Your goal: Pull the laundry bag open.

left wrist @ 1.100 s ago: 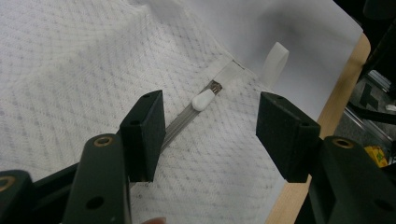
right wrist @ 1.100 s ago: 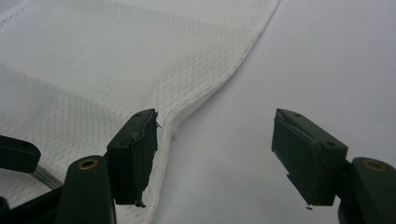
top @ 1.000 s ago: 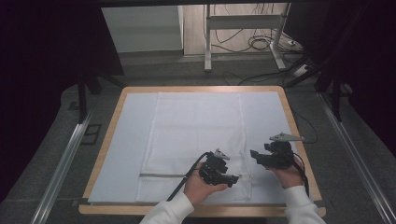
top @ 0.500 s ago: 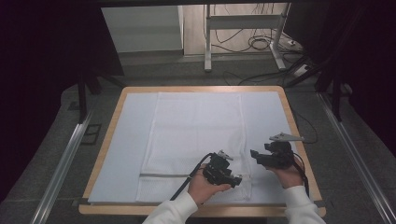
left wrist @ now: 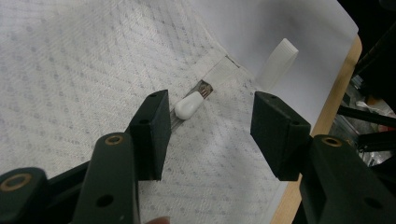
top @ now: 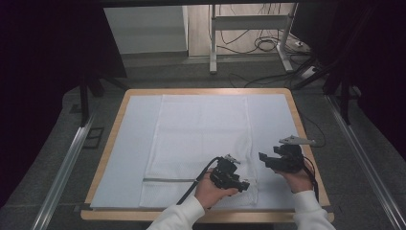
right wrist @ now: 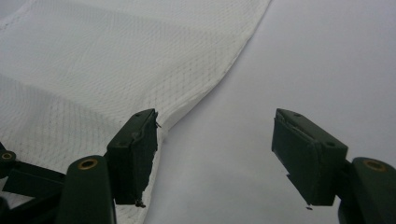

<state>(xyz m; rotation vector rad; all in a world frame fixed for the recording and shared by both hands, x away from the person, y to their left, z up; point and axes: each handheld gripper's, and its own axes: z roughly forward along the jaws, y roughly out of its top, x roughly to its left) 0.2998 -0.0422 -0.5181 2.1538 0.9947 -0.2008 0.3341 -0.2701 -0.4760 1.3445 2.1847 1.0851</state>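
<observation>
White mesh bag (top: 203, 143) flat mid-desk (top: 119, 115). Left tongs (left wrist: 208, 128) wide open, empty, zipper pull (left wrist: 187, 106) at 11 o'clock, unseated: risk miss. Right tongs (right wrist: 215, 154) wide open, empty, near bag edge: could snag.

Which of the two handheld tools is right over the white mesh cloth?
The left tool: it hovers, open, above the white mesh cloth near its zipper pull. The right tool sits just past the cloth's edge.

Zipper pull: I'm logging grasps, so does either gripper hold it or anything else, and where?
Nothing held. Left gripper is open around the zipper pull; right gripper is open beside the mesh bag's edge.
</observation>
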